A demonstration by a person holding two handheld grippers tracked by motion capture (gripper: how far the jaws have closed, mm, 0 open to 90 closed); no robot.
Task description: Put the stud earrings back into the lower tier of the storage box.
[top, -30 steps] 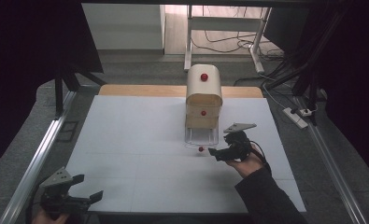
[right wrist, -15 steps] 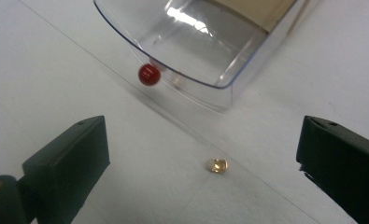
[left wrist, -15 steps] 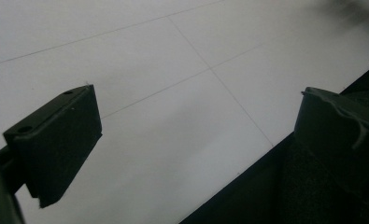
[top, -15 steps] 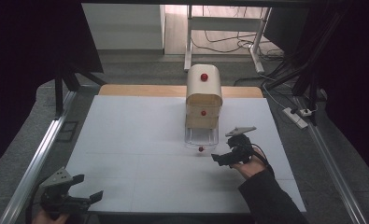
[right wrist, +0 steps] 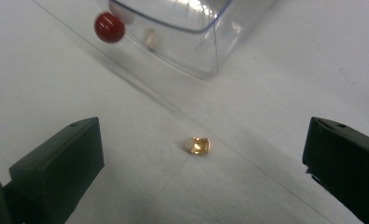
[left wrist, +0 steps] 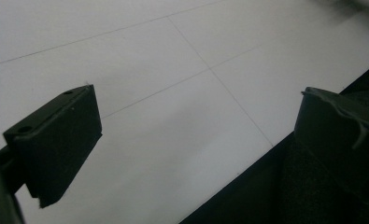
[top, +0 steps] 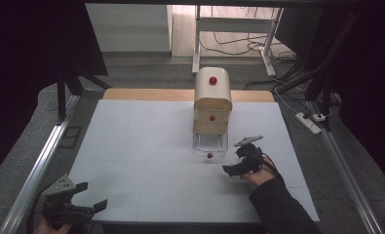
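Hovering wide apart with nothing between its jaws after just opening, the right claw frames a small amber bead on the counter near the clear drawer. The left claw stands open too.

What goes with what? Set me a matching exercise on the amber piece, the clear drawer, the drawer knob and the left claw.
1 amber piece
2 clear drawer
3 drawer knob
4 left claw

A red
B at the table's near left corner
C pulled out of the wooden cabinet
D lying in front of the open right claw

Pairs: 1-D, 2-C, 3-A, 4-B
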